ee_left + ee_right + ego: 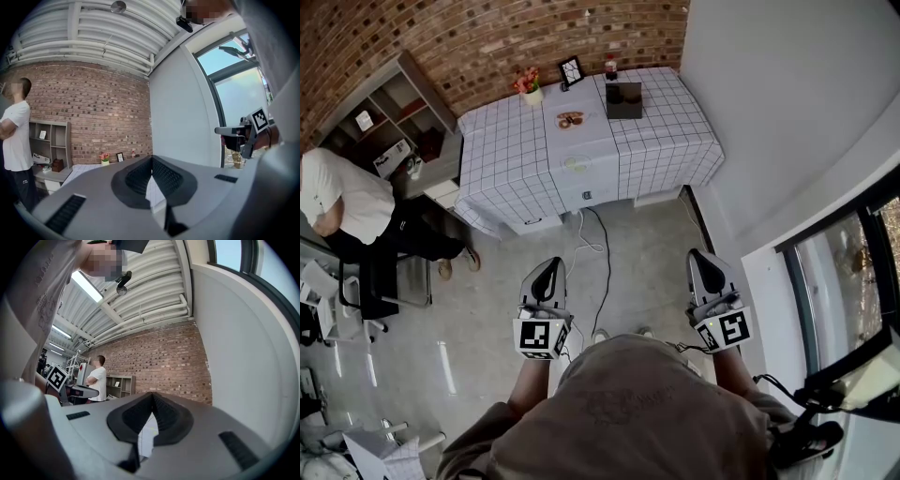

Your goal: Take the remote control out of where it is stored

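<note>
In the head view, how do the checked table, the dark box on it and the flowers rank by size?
Largest: checked table, by far.
Next: dark box.
Smallest: flowers, only a little smaller than the box.
All stand similarly far from the camera.

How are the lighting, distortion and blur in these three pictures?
Head view: even light, sharp, brick wall bowed by the wide lens. Left gripper view: fisheye with black corners, window washed out. Right gripper view: same fisheye, ceiling strip light glaring, no motion blur.
</note>
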Demonstrator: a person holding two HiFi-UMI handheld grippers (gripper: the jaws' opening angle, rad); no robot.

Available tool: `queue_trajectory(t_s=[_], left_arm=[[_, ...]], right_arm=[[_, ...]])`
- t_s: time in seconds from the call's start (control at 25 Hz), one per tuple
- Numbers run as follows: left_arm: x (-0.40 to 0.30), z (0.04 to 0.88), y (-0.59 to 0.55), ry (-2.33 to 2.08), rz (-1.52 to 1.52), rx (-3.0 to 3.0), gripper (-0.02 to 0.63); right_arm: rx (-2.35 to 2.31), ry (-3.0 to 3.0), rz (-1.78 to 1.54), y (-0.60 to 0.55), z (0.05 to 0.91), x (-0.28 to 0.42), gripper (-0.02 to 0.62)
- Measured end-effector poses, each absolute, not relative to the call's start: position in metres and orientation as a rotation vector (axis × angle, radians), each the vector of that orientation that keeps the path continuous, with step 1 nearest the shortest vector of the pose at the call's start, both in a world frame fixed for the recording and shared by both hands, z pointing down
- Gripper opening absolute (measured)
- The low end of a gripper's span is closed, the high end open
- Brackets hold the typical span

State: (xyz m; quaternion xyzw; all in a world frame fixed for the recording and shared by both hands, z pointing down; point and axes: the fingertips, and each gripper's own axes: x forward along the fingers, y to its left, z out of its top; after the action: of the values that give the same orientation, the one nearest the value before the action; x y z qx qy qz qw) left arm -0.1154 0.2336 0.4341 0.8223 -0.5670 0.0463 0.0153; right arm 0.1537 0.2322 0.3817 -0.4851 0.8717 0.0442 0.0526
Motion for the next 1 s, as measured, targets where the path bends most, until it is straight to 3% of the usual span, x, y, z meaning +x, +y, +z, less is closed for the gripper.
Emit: queue_trajectory(t_s=[1.0], left_arm=[[-0.102, 0.440, 0.243, -1.792, 0.137, 2.541, 0.012]], right_arm=[[-1.470, 2.673, 0.106, 0.236, 0.398, 0.171, 0.012]])
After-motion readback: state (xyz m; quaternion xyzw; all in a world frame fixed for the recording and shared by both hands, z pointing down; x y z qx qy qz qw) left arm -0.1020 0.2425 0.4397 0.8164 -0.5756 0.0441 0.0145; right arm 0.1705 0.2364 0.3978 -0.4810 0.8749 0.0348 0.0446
